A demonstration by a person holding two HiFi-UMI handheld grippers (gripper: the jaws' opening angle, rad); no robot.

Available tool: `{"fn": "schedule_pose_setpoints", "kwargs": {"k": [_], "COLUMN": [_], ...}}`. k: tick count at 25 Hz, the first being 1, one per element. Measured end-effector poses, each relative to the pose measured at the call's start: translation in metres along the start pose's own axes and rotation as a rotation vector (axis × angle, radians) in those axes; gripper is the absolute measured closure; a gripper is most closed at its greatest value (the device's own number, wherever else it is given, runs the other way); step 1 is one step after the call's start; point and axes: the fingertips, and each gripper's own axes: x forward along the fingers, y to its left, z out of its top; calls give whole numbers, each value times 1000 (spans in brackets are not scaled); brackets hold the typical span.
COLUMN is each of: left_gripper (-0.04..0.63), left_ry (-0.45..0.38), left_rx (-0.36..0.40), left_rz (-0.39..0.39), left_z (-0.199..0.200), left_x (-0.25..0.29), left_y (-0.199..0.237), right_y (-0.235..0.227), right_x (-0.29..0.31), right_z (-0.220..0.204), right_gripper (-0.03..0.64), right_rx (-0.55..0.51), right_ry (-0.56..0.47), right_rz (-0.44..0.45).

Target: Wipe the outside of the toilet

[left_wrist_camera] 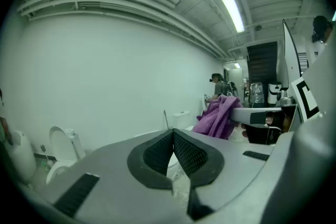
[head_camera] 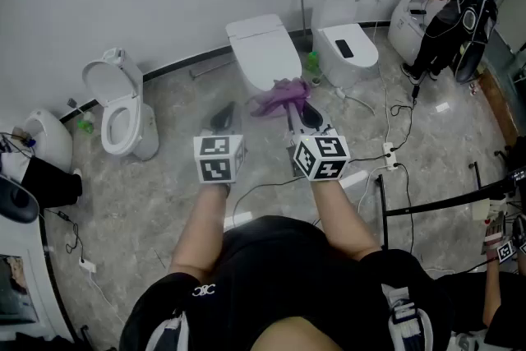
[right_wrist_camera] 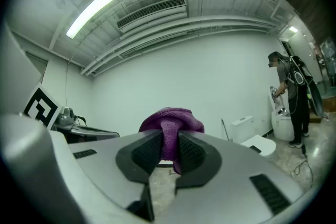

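Note:
A white toilet (head_camera: 265, 53) with its lid down stands against the far wall, straight ahead of me. My right gripper (head_camera: 302, 116) is shut on a purple cloth (head_camera: 281, 97), which bunches up between its jaws (right_wrist_camera: 170, 139) and hangs just in front of that toilet's bowl. The cloth (left_wrist_camera: 218, 117) also shows at the right of the left gripper view. My left gripper (head_camera: 223, 117) is held beside the right one, its jaws closed together on nothing (left_wrist_camera: 172, 152). Both grippers are raised in the air, short of the toilet.
Another white toilet (head_camera: 348, 45) stands to the right, one with its lid up (head_camera: 122, 107) to the left, and a green bottle (head_camera: 312, 63) sits between the middle two. Cables and a power strip (head_camera: 389, 155) lie on the floor. A person (head_camera: 448, 12) works at a far-right toilet.

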Motion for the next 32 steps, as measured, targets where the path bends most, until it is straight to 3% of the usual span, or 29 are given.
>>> {"fn": "schedule_pose_setpoints", "kwargs": {"k": [4, 14, 21, 32], "left_gripper": [589, 589, 589, 589], "left_ry": [16, 13, 44, 51], "left_rx": [-42, -32, -23, -31], "left_rz": [-4, 5, 14, 12], "left_z": [-7, -12, -25, -20], "left_x": [0, 0, 8, 65], "left_y": [-16, -50, -72, -61], "right_y": [-11, -33, -65, -92], "right_x": [-11, -37, -46, -4], "right_z": [4, -1, -9, -16], "right_gripper": [551, 551, 551, 551], "right_rx": [-30, -49, 0, -16], "right_ry": [-3, 9, 23, 41], "right_rz": [-5, 11, 3, 10]}}
